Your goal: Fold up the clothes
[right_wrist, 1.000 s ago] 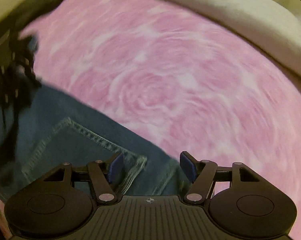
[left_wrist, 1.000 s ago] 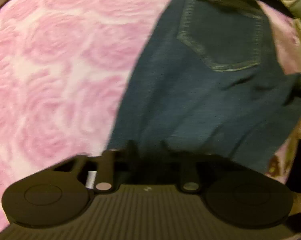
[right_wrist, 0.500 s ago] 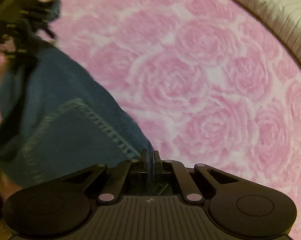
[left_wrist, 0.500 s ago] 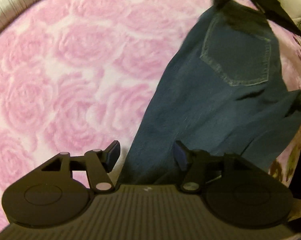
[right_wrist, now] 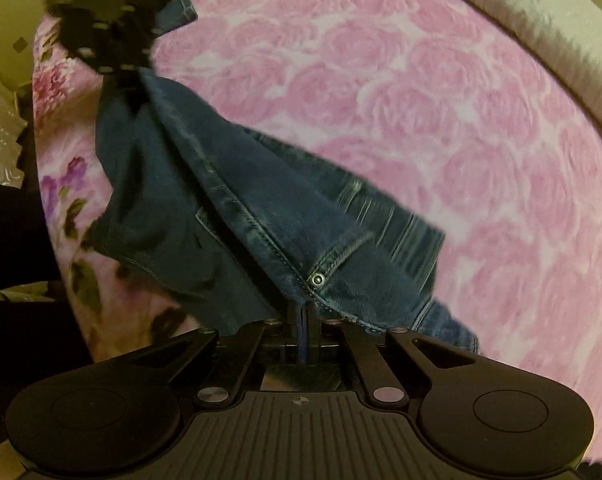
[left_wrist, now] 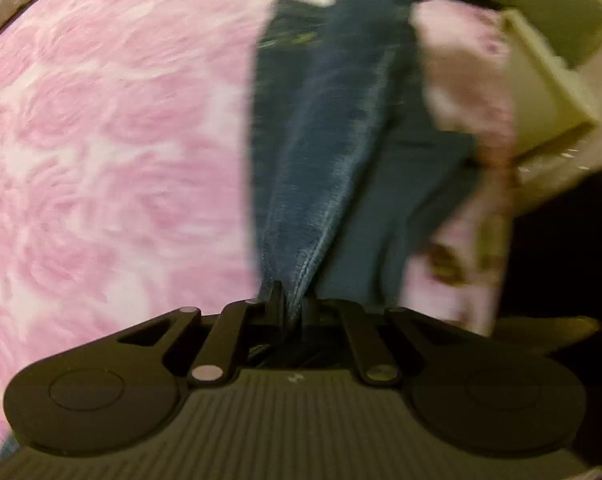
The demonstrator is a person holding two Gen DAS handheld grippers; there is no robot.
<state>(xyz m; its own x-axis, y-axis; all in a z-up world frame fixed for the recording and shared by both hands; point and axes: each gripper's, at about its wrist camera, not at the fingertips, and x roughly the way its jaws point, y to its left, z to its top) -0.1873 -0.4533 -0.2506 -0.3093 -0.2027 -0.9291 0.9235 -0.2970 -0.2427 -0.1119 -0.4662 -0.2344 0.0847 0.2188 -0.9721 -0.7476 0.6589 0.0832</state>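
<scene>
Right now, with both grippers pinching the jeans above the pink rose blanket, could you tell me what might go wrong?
1. The right gripper bites only the seam edge of the jeans near the rivet; the heavy denim could slip out.
2. The left gripper holds a bunched ridge, so creases may get folded in.
3. Part of the jeans hangs over the rose blanket edge and could drag the blanket.

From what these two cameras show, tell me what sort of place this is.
Probably a bedroom: the jeans are held up over a wide, soft pink rose-patterned blanket that fills both views like a bed cover, with a padded pale edge like a headboard or cushion beyond it.
</scene>
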